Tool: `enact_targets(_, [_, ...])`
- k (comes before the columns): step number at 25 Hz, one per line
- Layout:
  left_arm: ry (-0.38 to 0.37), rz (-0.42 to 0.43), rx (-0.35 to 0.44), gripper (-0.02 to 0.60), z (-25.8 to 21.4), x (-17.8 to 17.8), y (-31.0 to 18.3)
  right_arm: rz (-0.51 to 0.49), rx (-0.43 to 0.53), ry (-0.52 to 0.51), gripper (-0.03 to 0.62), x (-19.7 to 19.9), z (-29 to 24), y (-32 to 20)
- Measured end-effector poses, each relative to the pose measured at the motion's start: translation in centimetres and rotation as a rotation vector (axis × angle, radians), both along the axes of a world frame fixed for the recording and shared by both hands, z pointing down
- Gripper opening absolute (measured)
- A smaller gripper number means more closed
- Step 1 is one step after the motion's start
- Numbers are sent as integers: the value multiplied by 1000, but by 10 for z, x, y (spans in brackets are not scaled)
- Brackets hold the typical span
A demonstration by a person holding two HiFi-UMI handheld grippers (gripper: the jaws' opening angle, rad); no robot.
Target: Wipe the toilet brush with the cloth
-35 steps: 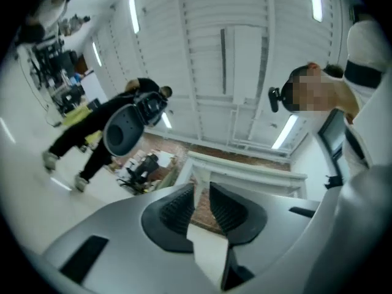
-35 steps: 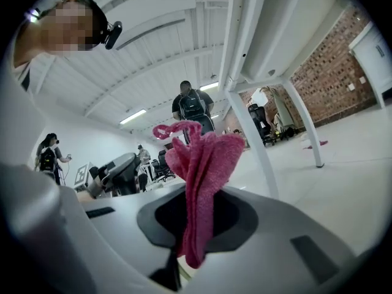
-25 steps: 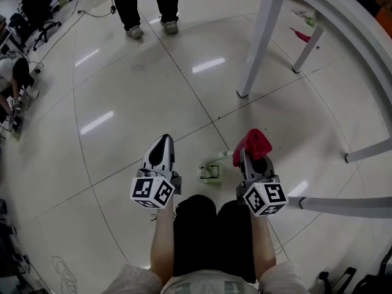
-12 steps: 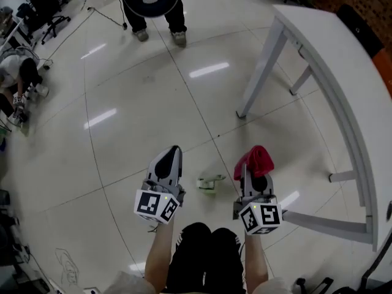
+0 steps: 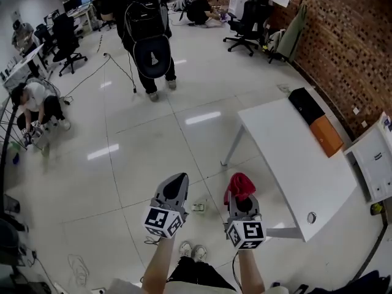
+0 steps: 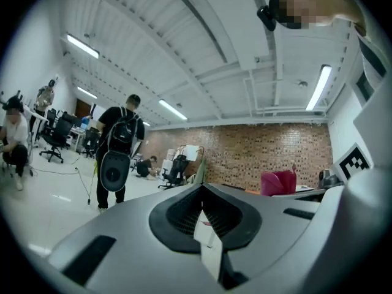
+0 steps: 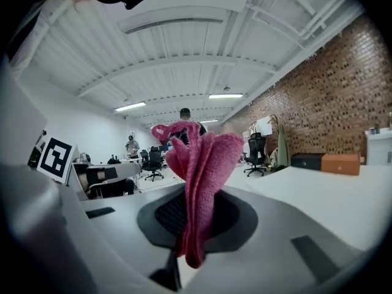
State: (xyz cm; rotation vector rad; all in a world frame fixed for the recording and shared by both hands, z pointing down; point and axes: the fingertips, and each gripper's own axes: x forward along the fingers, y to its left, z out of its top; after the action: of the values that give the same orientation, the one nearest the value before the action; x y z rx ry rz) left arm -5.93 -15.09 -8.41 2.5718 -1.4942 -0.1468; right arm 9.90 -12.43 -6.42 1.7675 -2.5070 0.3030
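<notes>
Office brick wall (image 5: 346,48) | right claw (image 7: 187,234) clamps pink cloth (image 7: 205,176) | left claw (image 6: 203,219) closed

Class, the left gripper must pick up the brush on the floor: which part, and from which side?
Probably its handle, from above: the brush lies low on the floor, seen between the shut left gripper and the right gripper, which holds the cloth. Its handle is too small to make out here.

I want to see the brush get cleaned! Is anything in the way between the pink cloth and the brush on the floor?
Nothing visible is. The right gripper clamps the cloth in its jaws, up high; the brush lies on the floor below. Only air separates them. The table stands off to the side.
</notes>
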Motion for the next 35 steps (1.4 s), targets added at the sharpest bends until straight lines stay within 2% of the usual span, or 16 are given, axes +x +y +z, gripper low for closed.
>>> enact_targets(5, [35, -15, 48, 3, -62, 2, 57, -35, 32, -86, 31, -10, -53, 60])
enact_targets(8, [73, -27, 51, 5, -69, -1, 93, -40, 34, -124, 31, -12, -63, 102])
enact_targets(13, [62, 10, 78, 4, -78, -15, 142, 10, 58, -102, 31, -20, -73, 152])
enact_targets(16, [77, 34, 74, 5, -78, -39, 181, 23, 56, -105, 31, -44, -73, 193])
enact_targets(24, [81, 64, 63, 3, -75, -86, 279, 20, -44, -123, 31, -117, -38, 298])
enact_targets(26, [108, 49, 60, 3, -77, -100, 299, -3, -23, -149, 31, -127, -49, 318])
enact_targets(30, [110, 33, 77, 5, -80, -101, 346, -12, 50, -149, 31, -119, -75, 353])
enact_targets(35, [91, 14, 89, 4, -81, -83, 394, -8, 74, -184, 31, -92, -82, 396])
